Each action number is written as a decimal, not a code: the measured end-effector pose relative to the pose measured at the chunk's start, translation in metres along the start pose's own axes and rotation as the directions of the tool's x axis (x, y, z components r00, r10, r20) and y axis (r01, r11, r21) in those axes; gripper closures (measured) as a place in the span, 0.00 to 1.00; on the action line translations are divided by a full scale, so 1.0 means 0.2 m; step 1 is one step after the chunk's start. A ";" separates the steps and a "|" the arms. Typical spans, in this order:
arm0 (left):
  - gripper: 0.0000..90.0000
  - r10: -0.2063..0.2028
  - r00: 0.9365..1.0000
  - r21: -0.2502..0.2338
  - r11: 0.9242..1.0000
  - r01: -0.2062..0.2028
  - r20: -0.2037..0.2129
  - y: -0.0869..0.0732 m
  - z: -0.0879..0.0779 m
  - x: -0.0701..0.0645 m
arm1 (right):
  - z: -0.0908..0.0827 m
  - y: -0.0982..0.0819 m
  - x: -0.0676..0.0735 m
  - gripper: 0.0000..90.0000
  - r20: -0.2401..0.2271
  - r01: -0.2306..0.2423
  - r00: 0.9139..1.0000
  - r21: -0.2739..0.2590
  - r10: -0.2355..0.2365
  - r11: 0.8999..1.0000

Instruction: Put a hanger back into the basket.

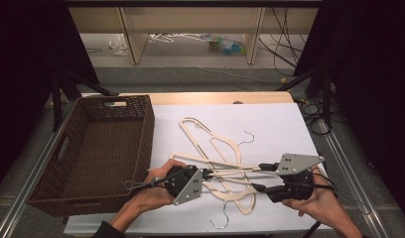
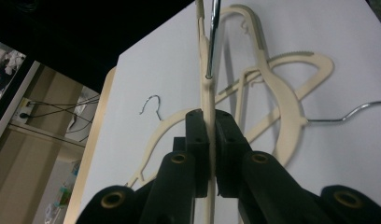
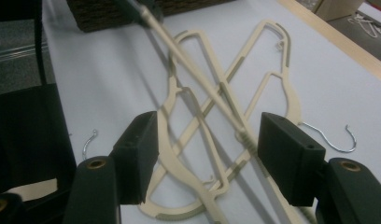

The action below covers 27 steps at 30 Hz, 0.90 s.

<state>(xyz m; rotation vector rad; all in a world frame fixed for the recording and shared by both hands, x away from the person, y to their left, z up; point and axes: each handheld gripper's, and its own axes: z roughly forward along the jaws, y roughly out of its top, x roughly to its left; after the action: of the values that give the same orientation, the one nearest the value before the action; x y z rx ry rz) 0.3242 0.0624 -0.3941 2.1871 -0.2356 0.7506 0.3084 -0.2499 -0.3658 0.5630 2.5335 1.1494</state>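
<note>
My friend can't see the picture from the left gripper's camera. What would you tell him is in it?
The left gripper's two black jaws are shut on the thin edge of a cream plastic clothes hanger with a metal hook. More cream hangers lie tangled beyond it on a white table cover.

Black hand-held gripper (image 1: 210, 174) bodies, grey three-cornered plates, brass-ringed screws

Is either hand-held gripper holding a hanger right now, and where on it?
Left hand-held gripper clamps one cream hanger just below its metal hook; right hand-held gripper is open.
</note>
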 end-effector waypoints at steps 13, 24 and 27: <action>0.95 -0.326 0.945 -0.100 0.942 0.321 -0.035 0.04 -0.12 0.22 | 0.05 -0.05 0.04 0.42 -0.038 -0.005 0.999 0.017 0.006 1.000; 0.95 -0.549 0.836 -0.172 0.823 0.541 0.006 0.12 -0.27 0.36 | 0.15 -0.15 0.06 0.33 -0.046 -0.028 0.999 0.003 0.028 1.000; 0.95 -0.563 0.826 -0.173 0.813 0.556 0.010 0.14 -0.31 0.38 | 0.16 -0.16 0.07 0.33 -0.064 -0.025 0.998 0.006 0.025 1.000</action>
<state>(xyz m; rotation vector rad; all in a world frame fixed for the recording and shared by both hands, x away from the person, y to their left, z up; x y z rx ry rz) 0.3475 0.0961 -0.3010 1.9241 0.3530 0.4173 0.3023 -0.2417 -0.4131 0.5696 2.5910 1.1881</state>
